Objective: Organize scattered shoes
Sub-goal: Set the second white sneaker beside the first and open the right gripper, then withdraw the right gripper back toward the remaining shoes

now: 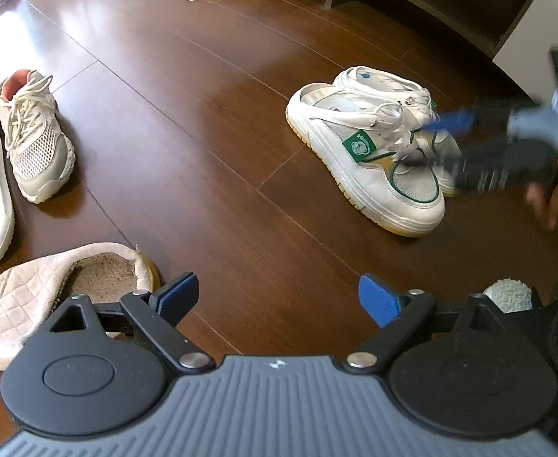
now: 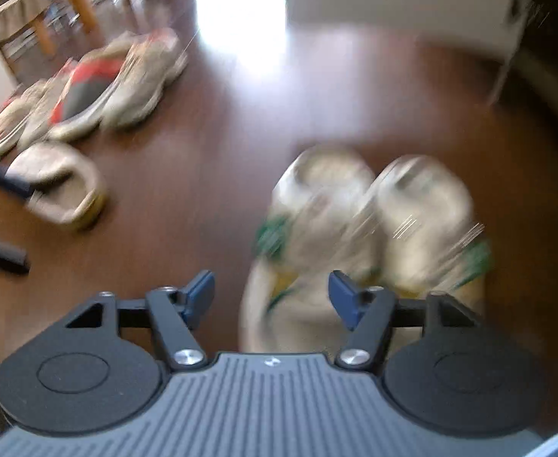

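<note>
leftward, the left tool (image 1: 277, 297) hangs released over the wood floor (image 1: 202, 122), a quilted pink slipper (image 1: 31, 297) beside it. rightward, blurred, the right tool (image 2: 271, 293) gapes, empty, above 2 white green-trimmed sneakers (image 2: 355, 236) paired together; likely placing or collecting them.
</note>
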Tool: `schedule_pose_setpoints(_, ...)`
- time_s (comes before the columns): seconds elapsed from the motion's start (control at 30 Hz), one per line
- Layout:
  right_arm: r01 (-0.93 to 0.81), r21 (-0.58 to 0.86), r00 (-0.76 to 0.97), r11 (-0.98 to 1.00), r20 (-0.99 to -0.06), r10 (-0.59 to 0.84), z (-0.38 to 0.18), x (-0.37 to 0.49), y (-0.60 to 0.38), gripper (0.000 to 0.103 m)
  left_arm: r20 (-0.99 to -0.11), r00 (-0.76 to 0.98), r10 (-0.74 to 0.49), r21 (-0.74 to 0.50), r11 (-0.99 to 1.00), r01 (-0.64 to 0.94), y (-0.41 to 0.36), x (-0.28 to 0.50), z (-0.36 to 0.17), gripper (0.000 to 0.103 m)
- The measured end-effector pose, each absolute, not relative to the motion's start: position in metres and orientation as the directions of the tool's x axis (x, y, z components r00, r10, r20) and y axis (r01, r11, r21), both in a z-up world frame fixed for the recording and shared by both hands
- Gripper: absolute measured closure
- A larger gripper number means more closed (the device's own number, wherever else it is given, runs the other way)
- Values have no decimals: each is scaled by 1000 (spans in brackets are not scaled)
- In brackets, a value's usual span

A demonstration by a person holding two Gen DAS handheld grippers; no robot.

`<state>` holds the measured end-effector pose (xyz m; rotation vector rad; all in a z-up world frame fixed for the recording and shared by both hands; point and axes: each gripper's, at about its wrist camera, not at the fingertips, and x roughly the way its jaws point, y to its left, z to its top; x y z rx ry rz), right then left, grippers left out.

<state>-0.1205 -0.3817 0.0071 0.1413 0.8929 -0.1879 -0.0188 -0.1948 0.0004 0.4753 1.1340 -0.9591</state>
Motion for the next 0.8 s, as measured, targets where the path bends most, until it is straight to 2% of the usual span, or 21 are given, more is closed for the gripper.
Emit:
schedule_pose_setpoints(0.13, 306, 19, 547, 952, -822, -159, 14, -84, -428, 40, -910, 107, -400, -137, 536, 833, -195, -19, 0, 10)
schedule_pose_setpoints(0.27, 312, 23, 431, 950, -895, -120, -9, -51, -453, 41, -908, 114, -403, -138, 544, 828, -195, -18, 1, 10)
schedule_pose_setpoints(0.3, 313, 25, 406, 949, -907, -110, -17, -45, -456, 44, -907, 115, -405, -140, 549, 824, -194, -18, 2, 10)
schedule_pose_setpoints(0.37, 317, 7, 333, 948, -937, -104, -39, -33, -459, 60, -906, 119, -407, -141, 554, 821, -191, -17, 3, 10)
schedule_pose_setpoints(0.4, 316, 14, 318, 949, -944, -92, -44, -32, -461, 74, -905, 121, -408, -141, 557, 819, -190, -17, 3, 10)
schedule_pose_setpoints(0.47, 281, 10, 329, 960, -940, -87, -53, -29, -459, 77, -903, 125, -411, -142, 562, 815, -187, -17, 5, 10)
schedule_pose_setpoints(0.53, 226, -22, 343, 974, -934, -101, -53, -29, -452, 84, -902, 130, -413, -143, 567, 811, -185, -16, 6, 10)
schedule_pose_setpoints(0.63, 170, -48, 362, 984, -926, -108, -54, -30, -445, 87, -899, 136, -416, -144, 575, 806, -181, -16, 8, 10)
schedule_pose_setpoints(0.8, 231, -23, 370, 973, -923, -110, -53, -28, -444, 90, -895, 147, -422, -146, 587, 796, -175, -15, 11, 10)
